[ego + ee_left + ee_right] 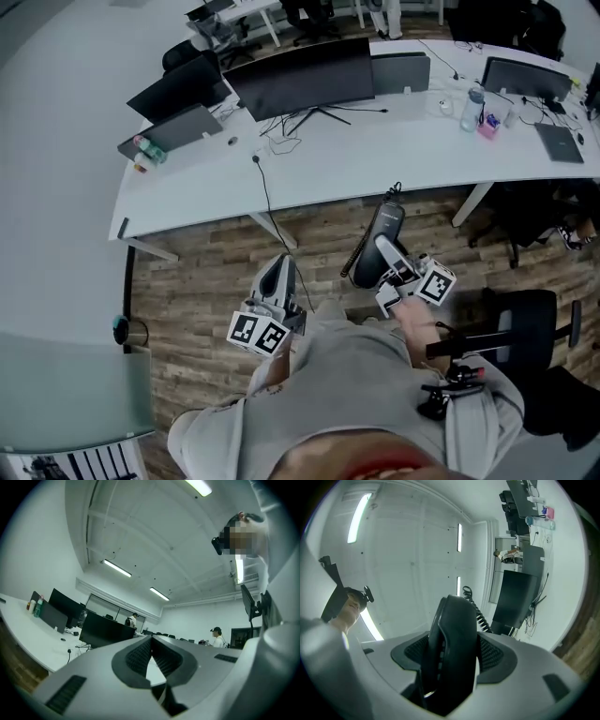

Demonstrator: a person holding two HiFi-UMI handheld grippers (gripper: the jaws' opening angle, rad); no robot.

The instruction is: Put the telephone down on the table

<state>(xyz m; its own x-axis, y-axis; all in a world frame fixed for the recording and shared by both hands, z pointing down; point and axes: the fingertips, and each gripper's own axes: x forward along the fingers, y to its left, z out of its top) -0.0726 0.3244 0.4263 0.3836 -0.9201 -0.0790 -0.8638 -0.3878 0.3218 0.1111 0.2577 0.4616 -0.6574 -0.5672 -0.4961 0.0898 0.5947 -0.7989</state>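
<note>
The black telephone handset (383, 225) hangs in the air over the wooden floor, short of the white curved table (375, 150). My right gripper (384, 248) is shut on it. In the right gripper view the handset (457, 620) stands upright between the ribbed pads, and its coiled cord (480, 613) trails away behind it. My left gripper (279, 269) is lower left of the right one, near the person's body. Its pads (136, 656) meet with nothing between them, so it is shut and empty.
On the table are a wide monitor (300, 75), more screens (173, 89), loose cables (267, 192), a bottle (472, 108) and a laptop (561, 142). A black office chair (525, 319) stands right of the person. A glass-topped desk (56, 394) fills the lower left.
</note>
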